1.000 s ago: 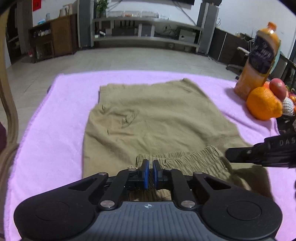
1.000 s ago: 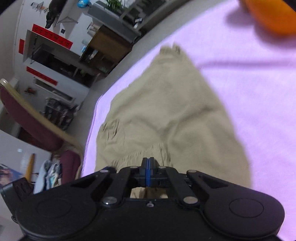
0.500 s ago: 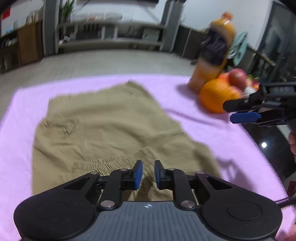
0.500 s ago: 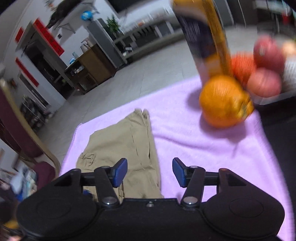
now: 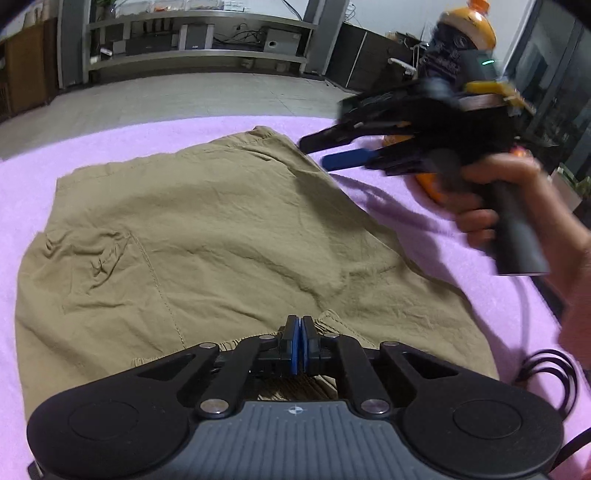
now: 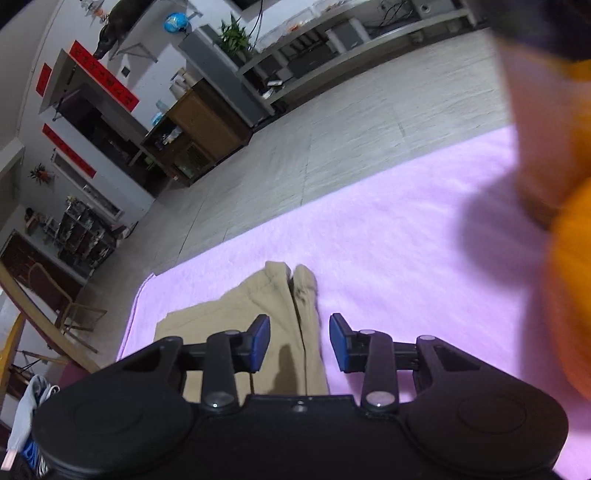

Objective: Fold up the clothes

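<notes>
the khaki shorts point(image 5: 221, 236) lie spread flat on the pink blanket point(image 5: 22, 177) covering the bench. the left tongs point(image 5: 299, 345) sit pinched together over the shorts' near waistband edge, nothing visibly between them. the right tongs point(image 6: 299, 343), part open and narrowing, hover empty above the shorts' far corner, beside the blurred orange juice bottle point(image 5: 465, 33).

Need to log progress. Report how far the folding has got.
Done: the khaki shorts lie on the pink cloth with the waistband end folded over. In hand: left gripper shut above that fold; right gripper, jaws closing on nothing, hangs over the far hem. Left: the remaining folds.
</notes>
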Motion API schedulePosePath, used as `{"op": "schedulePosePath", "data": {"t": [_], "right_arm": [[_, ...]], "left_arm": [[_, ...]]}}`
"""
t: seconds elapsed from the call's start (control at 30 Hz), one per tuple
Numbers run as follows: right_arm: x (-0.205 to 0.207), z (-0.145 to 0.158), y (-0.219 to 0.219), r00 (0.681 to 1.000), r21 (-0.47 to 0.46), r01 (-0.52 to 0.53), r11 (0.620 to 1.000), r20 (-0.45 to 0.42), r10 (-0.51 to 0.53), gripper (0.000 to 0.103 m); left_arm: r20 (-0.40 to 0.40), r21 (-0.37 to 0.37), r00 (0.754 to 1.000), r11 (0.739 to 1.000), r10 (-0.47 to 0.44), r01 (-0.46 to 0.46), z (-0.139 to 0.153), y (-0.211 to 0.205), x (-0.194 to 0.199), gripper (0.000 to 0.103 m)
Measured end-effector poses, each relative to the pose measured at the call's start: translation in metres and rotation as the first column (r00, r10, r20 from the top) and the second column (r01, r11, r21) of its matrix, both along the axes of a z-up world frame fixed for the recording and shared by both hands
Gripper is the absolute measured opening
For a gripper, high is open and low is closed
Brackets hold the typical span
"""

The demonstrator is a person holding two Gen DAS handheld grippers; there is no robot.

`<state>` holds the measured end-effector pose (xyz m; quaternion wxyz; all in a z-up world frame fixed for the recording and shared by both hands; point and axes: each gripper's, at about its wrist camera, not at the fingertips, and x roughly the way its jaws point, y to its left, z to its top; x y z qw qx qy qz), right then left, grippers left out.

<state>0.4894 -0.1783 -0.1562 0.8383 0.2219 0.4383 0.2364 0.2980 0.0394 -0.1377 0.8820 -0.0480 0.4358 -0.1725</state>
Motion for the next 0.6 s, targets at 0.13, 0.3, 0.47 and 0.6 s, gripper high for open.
{"op": "schedulePosePath", "data": {"t": [0.13, 0.3, 0.47, 0.6], "right_arm": [[0.018, -0.01, 0.017, 1.0, -0.024, -0.02, 1.0, 0.019, 0.021, 0.031], [0.011, 0.009, 0.038, 0.996, -0.129, -0.04, 0.991, 0.069, 0.05, 0.005], [-0.052, 0.093, 0.051, 0.96, -0.224, -0.076, 0.972, 0.248, 0.132, 0.004], [-0.119, 0.156, 0.064, 0.904, -0.322, -0.12, 0.939, 0.356, 0.238, 0.004]], "left_arm": [[-0.007, -0.044, 1.0, 0.999, 0.001, -0.001, -0.002, 0.006, 0.0, 0.007], [-0.02, -0.051, 0.999, 0.998, 0.032, -0.033, 0.002, 0.007, -0.004, 0.008], [-0.072, -0.101, 0.991, 0.988, 0.113, -0.12, 0.024, 0.011, -0.022, 0.007], [-0.021, -0.094, 0.991, 0.987, 0.132, -0.134, 0.074, 0.011, -0.073, 0.007]]}}
